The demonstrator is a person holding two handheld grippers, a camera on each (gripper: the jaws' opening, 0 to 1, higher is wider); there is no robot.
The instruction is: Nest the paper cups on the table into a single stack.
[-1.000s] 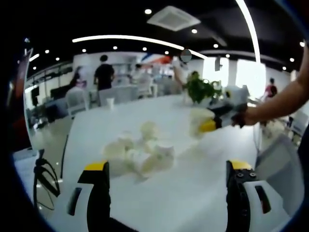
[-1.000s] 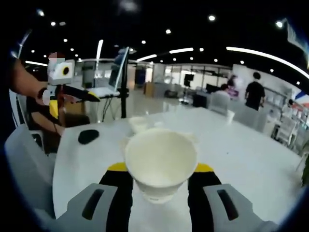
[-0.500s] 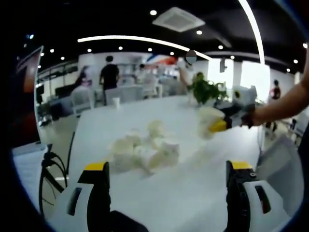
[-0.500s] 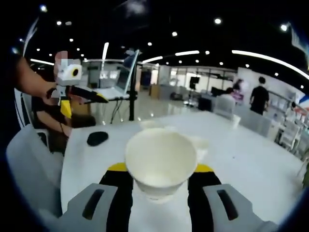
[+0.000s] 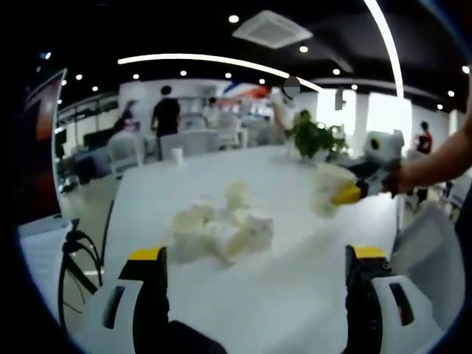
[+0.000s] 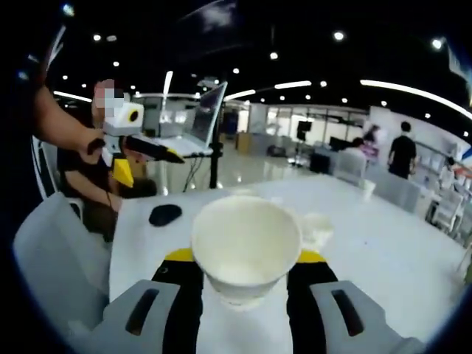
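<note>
- The right gripper (image 6: 245, 259) is clamped on one white paper cup (image 6: 245, 249); its yellow-tipped jaws press the two sides of the cup, and the open mouth of the cup faces the camera.
- In the left gripper view this right gripper (image 5: 346, 195) comes in from the right, held by a hand (image 5: 393, 179), with the held cup above the right part of the white tabletop (image 5: 295, 280).
- The left gripper (image 5: 254, 254) has its jaws wide apart, with nothing between them.
- In the right gripper view the left gripper (image 6: 140, 151) hangs in the air beyond the left edge of the tabletop.
- A loose heap of white paper cups (image 5: 217, 228) lies near the middle of the tabletop; they are blurred, and I cannot count them exactly, perhaps five or six.
- One more small white cup (image 5: 178, 155) stands alone near the far edge.
- One dark oval object (image 6: 165, 214) lies near the left edge of the tabletop in the right gripper view.
- One green plant (image 5: 316, 138) stands at the far right.
</note>
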